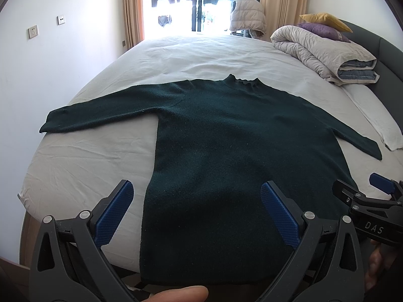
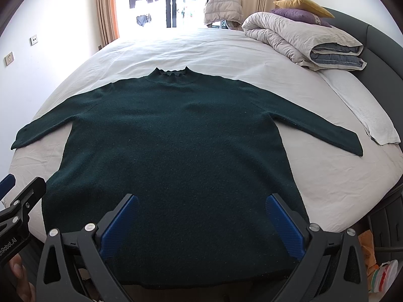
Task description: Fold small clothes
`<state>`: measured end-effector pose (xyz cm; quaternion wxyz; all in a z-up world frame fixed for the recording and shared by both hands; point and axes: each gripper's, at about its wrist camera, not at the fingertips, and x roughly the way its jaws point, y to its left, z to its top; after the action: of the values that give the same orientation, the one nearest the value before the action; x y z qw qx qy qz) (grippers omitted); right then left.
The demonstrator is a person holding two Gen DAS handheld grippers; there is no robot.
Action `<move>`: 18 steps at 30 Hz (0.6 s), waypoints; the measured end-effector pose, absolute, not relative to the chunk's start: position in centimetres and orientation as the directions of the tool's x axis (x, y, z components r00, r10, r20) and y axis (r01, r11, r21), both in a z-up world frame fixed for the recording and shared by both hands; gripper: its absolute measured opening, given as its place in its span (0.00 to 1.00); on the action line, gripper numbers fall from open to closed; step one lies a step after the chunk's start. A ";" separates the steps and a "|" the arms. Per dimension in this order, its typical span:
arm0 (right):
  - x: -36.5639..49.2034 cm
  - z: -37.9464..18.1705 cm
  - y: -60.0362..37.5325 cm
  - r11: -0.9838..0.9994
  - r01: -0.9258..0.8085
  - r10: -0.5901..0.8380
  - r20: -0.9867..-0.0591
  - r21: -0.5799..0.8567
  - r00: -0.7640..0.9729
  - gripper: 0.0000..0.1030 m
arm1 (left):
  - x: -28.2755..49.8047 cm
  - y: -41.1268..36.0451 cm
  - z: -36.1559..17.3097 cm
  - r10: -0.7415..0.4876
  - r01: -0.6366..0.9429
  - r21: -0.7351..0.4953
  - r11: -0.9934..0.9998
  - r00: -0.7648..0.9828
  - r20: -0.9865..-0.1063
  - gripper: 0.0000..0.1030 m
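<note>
Left gripper (image 1: 196,201): wide open, grasping nothing, blue pads spread above the near left part of the sweater's hem; a fingertip (image 1: 176,294) shows at the bottom edge of its view.
Right gripper (image 2: 201,214): jaws spread just as wide, nothing between them, poised over the near middle of the hem.
Writing: "DAS" reads on the right gripper's body, seen at the right edge of the left wrist view; "nRobot.AI", cut off, reads on the left gripper at the left edge of the right wrist view.
Sweater (image 2: 176,146): dark green, lying flat on the bed, hem near, collar far, both sleeves stretched out to left and right.
Bed (image 2: 327,171): white creased sheet, a folded white cloth (image 2: 372,123) by the right sleeve.
Far right: rolled duvet (image 2: 302,40) with purple cushion (image 2: 297,15) and yellow cushion (image 2: 302,3) stacked on it.
Far: bright window (image 2: 171,0), beige curtains (image 2: 105,7), a pale padded jacket (image 2: 221,7).
</note>
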<state>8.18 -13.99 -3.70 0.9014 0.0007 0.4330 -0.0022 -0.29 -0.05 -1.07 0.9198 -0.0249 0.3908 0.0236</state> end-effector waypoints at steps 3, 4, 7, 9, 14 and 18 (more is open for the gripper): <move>8.2 -3.6 -14.0 1.000 0.005 -0.004 -0.781 -0.001 0.625 1.00 | -0.3 0.0 -1.1 0.025 -0.063 -0.026 0.998 0.693 -0.721 1.00; 8.1 -3.7 -14.0 1.000 0.005 -0.004 -0.781 -0.001 0.625 1.00 | -0.2 0.0 -1.0 0.025 -0.063 -0.026 0.998 0.692 -0.721 1.00; 8.3 -3.7 -13.9 1.000 0.005 -0.004 -0.781 -0.002 0.624 1.00 | -0.4 0.0 -1.1 0.023 -0.065 -0.031 0.997 0.690 -0.723 1.00; 8.2 -3.8 -13.8 1.000 0.004 -0.006 -0.782 -0.005 0.623 1.00 | -0.4 0.0 -1.2 0.020 -0.067 -0.037 0.997 0.689 -0.725 1.00; 8.4 -3.7 -13.5 1.000 0.000 -0.010 -0.786 -0.012 0.618 1.00 | -0.6 0.2 -1.3 0.011 -0.075 -0.056 0.996 0.687 -0.727 1.00; 8.7 -3.6 -13.3 1.000 -0.003 -0.014 -0.788 -0.019 0.615 1.00 | -0.4 0.6 -1.6 0.006 -0.087 -0.076 0.993 0.692 -0.722 1.00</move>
<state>8.65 -13.26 -3.61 0.8986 -0.0093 0.4386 -0.0031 -0.44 0.64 -1.57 0.9184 -0.0520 0.3914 0.0252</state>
